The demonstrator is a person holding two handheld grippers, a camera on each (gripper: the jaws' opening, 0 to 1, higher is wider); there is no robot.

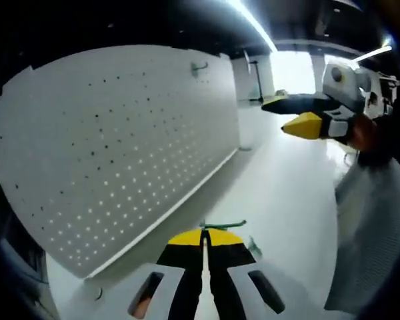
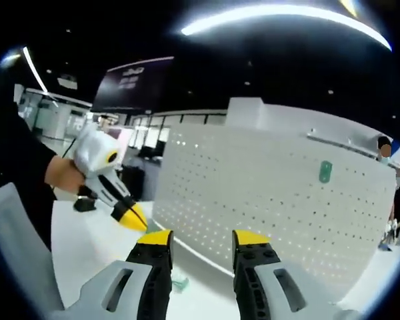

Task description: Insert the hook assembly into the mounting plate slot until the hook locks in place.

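A thin green wire hook (image 1: 221,225) lies across the yellow tips of the left gripper (image 1: 205,239), whose fingers are pressed together; whether they pinch it is unclear. The white perforated mounting plate (image 1: 113,147) stands upright on the white worktop (image 1: 287,200), a green hook (image 2: 325,171) already hanging on it. The right gripper (image 2: 203,240) has its fingers spread apart, holding nothing.

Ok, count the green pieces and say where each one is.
2: a green piece on the pegboard, another lying on the white table. A small green bit beside it may be a third.
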